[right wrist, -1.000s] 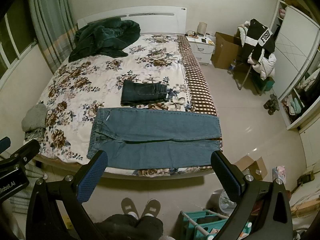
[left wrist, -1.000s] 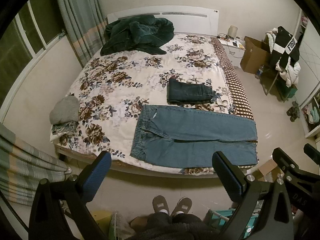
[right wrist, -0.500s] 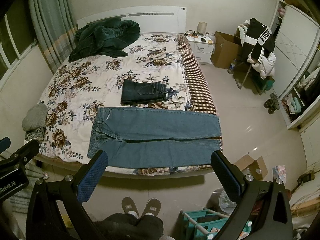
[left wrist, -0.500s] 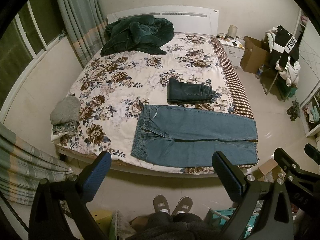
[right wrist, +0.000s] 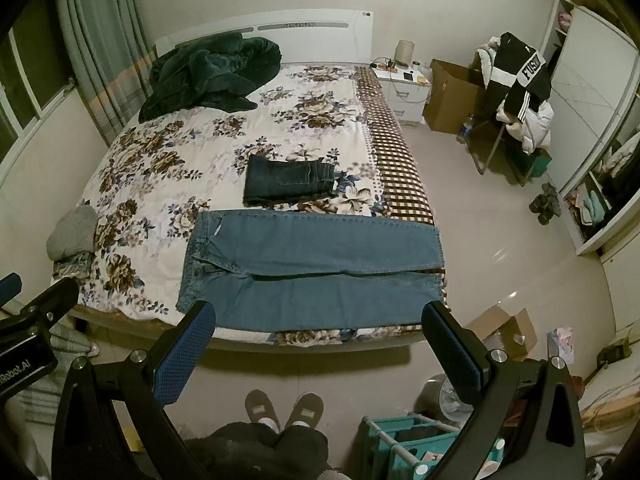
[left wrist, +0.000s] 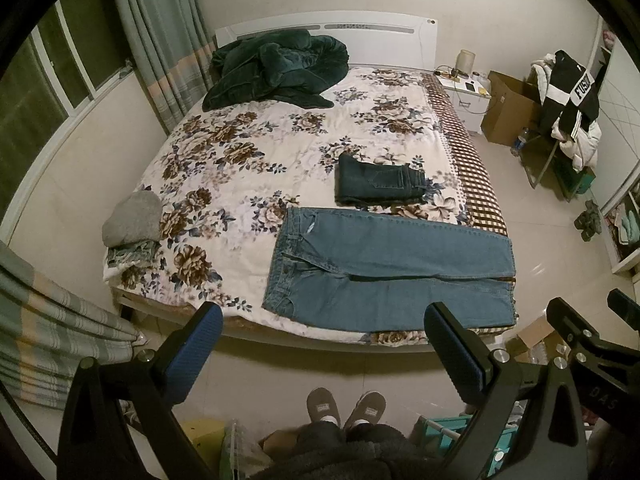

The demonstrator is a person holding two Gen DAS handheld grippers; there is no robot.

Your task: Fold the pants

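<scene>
Hovering above floor at bed (left wrist: 224, 152) foot: left claw (left wrist: 322, 344) and right claw (right wrist: 318, 336), both spread wide, holding nothing. Light blue jeans (left wrist: 384, 268) lie flat along near bed edge, ahead of and below both claws, long axis crosswise: waistband toward left claw, hems toward right. Folded dark jeans (left wrist: 378, 178) just beyond.

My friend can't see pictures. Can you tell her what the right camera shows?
Light blue jeans lie flat across the near edge of a flowery bed, with folded dark jeans just behind. The open right gripper hangs in front, above two slippers.
</scene>
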